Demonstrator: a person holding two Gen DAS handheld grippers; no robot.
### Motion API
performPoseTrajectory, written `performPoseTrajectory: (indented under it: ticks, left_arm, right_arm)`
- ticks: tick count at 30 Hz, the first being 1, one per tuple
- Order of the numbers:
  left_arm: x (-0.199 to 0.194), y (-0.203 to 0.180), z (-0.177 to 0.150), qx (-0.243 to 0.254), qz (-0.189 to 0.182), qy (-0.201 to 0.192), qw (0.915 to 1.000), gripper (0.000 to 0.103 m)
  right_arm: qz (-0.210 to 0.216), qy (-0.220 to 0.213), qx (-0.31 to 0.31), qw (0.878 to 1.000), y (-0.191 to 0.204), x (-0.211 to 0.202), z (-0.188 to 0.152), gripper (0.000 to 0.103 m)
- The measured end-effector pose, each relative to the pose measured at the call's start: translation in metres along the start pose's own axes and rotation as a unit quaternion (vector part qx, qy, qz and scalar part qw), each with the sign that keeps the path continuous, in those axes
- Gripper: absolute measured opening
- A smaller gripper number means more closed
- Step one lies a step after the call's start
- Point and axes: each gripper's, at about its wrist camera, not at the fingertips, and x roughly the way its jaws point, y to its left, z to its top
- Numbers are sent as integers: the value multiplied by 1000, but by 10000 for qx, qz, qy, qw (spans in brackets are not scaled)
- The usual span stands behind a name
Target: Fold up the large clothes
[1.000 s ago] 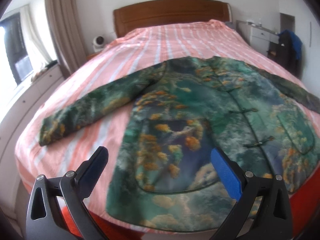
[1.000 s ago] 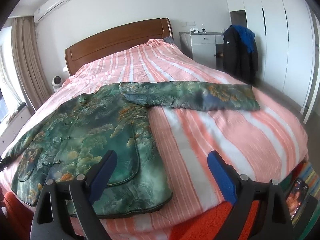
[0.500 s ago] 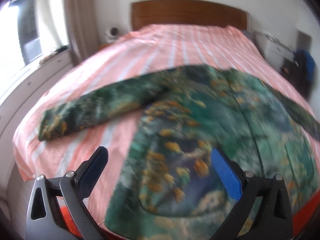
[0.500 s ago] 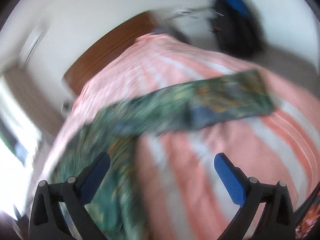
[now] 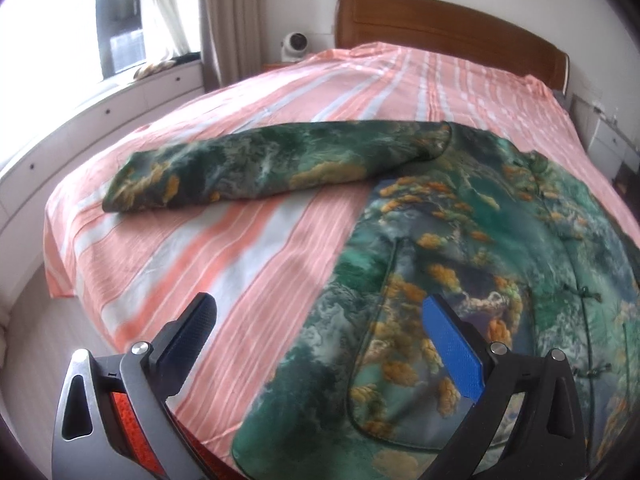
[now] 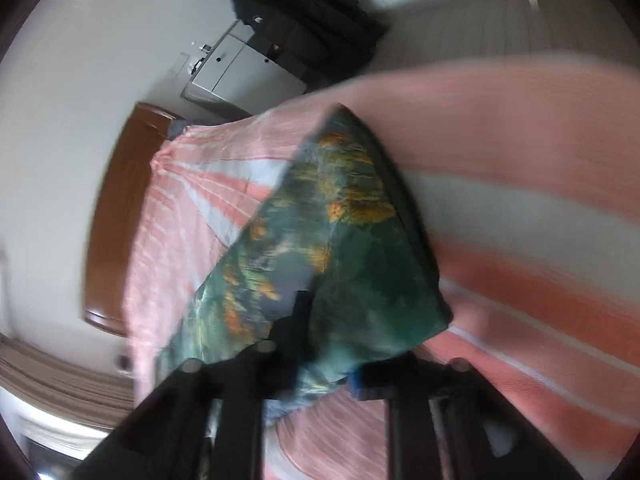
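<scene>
A green jacket [image 5: 460, 240] with orange and blue print lies flat, front up, on the striped bed [image 5: 240, 248]. Its left sleeve [image 5: 260, 168] stretches out toward the window side. My left gripper [image 5: 318, 308] hangs open above the jacket's lower left edge, nothing between its blue pads. In the blurred, rolled right wrist view, the other sleeve's cuff end [image 6: 332, 232] lies between the fingers of my right gripper [image 6: 326, 356]. Its jaws are closing tight on that fabric, and the cloth hides the fingertips.
A wooden headboard [image 5: 440, 32] stands at the far end, with a small white fan [image 5: 294, 44] beside it. White drawers [image 5: 100, 112] run under the window on the left. A dark coat [image 6: 304, 28] hangs by a white cabinet [image 6: 240, 68] on the right.
My right gripper swung fast to the right sleeve's end, rolled over, and closed on the cuff. The left gripper shifted left and lower, staying open.
</scene>
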Motion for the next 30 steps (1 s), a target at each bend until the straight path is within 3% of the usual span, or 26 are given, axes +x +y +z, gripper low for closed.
performPoseTrajectory:
  ticks: [4, 7, 9, 11, 14, 16, 18, 19, 20, 21, 22, 25, 27, 30]
  left_arm:
    - [7, 2, -5, -6, -22, -29, 10000, 102]
    - [12, 0, -3, -24, -139, 57, 9999, 102]
    - [12, 0, -3, -28, -172, 40, 9998, 102]
    - [10, 1, -3, -5, -163, -7, 9999, 102]
    - [8, 4, -5, 52, -98, -88, 9999, 102]
    - [7, 7, -6, 87, -34, -129, 9999, 102]
    - [8, 8, -6, 110, -15, -123, 9999, 102]
    - [9, 9, -6, 110, -15, -115, 9999, 102]
    - [9, 9, -6, 110, -13, -102, 9999, 102]
    - [10, 10, -6, 102, -14, -83, 9999, 102]
    - [11, 10, -6, 95, -20, -74, 9999, 102]
    - [12, 11, -6, 51, -84, -43, 9999, 102]
    - [13, 11, -5, 12, -136, -4, 9999, 102]
    - [15, 11, -4, -25, -251, 80, 9997, 102]
  right_arm:
    - [476, -275, -1559, 9862, 120, -32, -16, 12]
    - [1259, -232, -2667, 9552, 233, -58, -63, 12]
    - [1749, -82, -3336, 9263, 309, -66, -112, 12]
    - [2107, 121, -3800, 9006, 367, -61, -166, 12]
    - [2298, 430, -4350, 8695, 425, -33, -253, 12]
    - [2285, 734, -4525, 8588, 440, -6, -305, 12]
    - [2156, 1060, -4719, 8483, 444, 27, -365, 18]
    - [2083, 1241, -4784, 8440, 440, 40, -385, 29]
    - [1967, 1613, -4834, 8376, 433, 58, -407, 56]
    - [1861, 2147, -4797, 8301, 424, 79, -431, 68]
    - [1854, 2395, -4731, 8273, 418, 87, -436, 76]
    - [2055, 2593, -4645, 8215, 400, 90, -444, 76]
    - [2296, 2381, -4787, 8133, 399, 69, -429, 77]
    - [2299, 1714, -5142, 8083, 396, 38, -392, 89]
